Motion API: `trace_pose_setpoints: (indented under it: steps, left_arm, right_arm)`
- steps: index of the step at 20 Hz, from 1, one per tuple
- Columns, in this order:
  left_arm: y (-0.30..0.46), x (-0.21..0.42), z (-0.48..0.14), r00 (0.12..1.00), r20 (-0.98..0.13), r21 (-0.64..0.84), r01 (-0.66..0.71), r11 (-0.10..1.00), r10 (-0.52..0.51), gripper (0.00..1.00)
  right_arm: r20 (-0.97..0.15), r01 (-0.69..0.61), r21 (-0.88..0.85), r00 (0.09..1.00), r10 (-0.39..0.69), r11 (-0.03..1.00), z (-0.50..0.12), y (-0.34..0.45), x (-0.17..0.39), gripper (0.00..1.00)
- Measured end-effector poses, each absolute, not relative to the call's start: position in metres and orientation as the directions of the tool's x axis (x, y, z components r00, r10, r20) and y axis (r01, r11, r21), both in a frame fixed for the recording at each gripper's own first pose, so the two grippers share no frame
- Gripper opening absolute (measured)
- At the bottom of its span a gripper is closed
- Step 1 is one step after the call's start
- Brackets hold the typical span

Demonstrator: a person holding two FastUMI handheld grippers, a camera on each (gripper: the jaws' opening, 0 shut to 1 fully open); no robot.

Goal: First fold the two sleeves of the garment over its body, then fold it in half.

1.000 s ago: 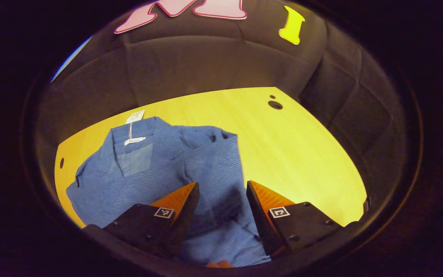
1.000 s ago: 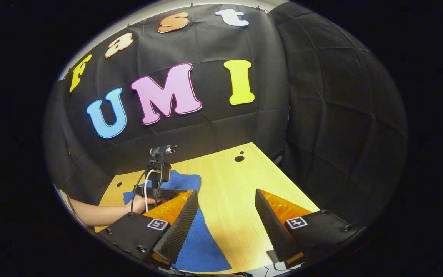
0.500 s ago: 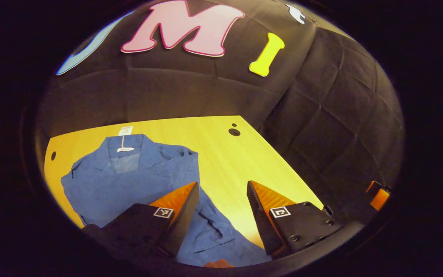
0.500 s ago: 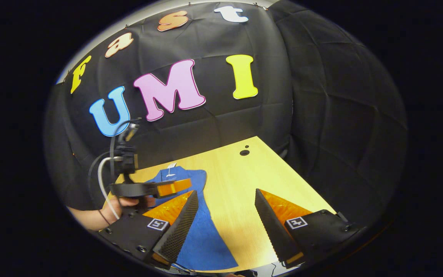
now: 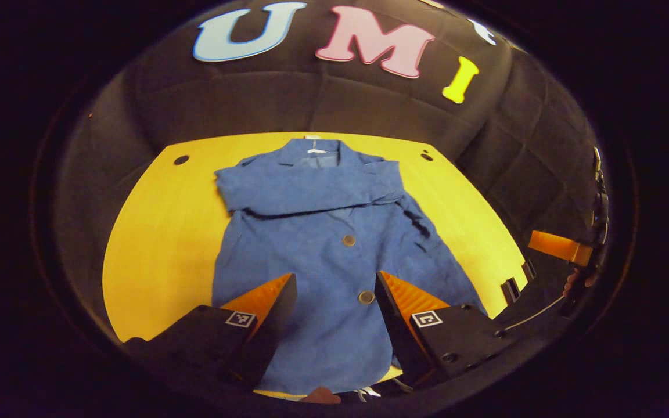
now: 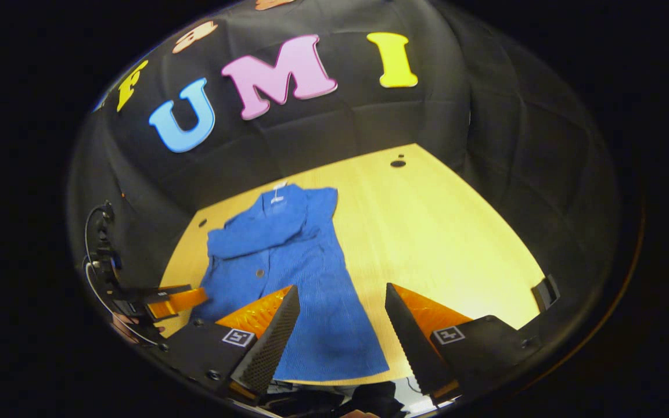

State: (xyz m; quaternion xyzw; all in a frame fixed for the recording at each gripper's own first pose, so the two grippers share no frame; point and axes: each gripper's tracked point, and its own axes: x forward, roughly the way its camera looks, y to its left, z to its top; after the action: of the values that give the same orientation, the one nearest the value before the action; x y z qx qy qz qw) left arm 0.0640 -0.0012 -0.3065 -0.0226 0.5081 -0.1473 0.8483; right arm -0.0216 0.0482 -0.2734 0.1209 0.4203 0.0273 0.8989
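Note:
A blue button-up garment (image 5: 323,232) lies flat on the yellow table (image 5: 160,232), collar at the far end and hem toward me. One sleeve (image 5: 305,194) lies folded across the chest; the other sleeve (image 5: 421,220) is bunched along the right side. My left gripper (image 5: 335,277) hangs open above the lower front, nothing between its fingers. In the right gripper view the garment (image 6: 288,261) sits left of centre. My right gripper (image 6: 341,288) stands open over the hem's right corner. The left gripper (image 6: 172,299) shows at far left, the right gripper (image 5: 561,249) at far right.
Round holes mark the table's far corners (image 5: 181,159) (image 5: 426,156) (image 6: 398,164). Black brackets (image 5: 511,287) (image 6: 545,288) sit on the near right edge. Bare table (image 6: 439,220) stretches right of the garment. Black cloth walls close in behind and on the right.
Both grippers have drawn back toward the near edge, staying open. The left one swung from over the garment's side to face it from the hem, so the whole garment shows.

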Motion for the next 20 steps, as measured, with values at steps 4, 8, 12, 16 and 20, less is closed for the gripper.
trace_pose_setpoints:
  steps: [4, 8, 12, 16, 20]
  left_arm:
    - [0.06, 0.028, -0.321, 0.384, -0.91, -0.127, 0.094, 0.987, -0.154, 0.81]
    - [0.091, 0.004, -0.335, 0.323, -0.941, -0.082, 0.067, 0.994, -0.1, 0.82]
    - [0.101, -0.016, -0.357, 0.212, -0.976, -0.033, 0.088, 0.996, -0.051, 0.83]
    - [0.122, -0.026, -0.378, 0.138, -0.99, 0.045, 0.093, 0.995, 0.032, 0.84]
    - [0.125, -0.032, -0.391, 0.048, -0.999, 0.009, 0.051, 0.999, 0.007, 0.84]
  right_arm:
    - [-0.835, 0.006, 0.184, 0.528, 0.153, 0.983, -0.31, 0.064, -0.047, 0.96]
    - [-0.909, -0.035, 0.133, 0.394, 0.136, 0.99, -0.343, 0.071, -0.074, 0.97]
    - [-0.94, -0.062, 0.102, 0.321, 0.116, 0.993, -0.359, 0.066, -0.094, 0.97]
    - [-0.955, -0.056, 0.084, 0.281, 0.096, 0.995, -0.372, 0.06, -0.103, 0.97]
    - [-0.965, -0.043, 0.07, 0.251, 0.079, 0.997, -0.381, 0.055, -0.102, 0.97]
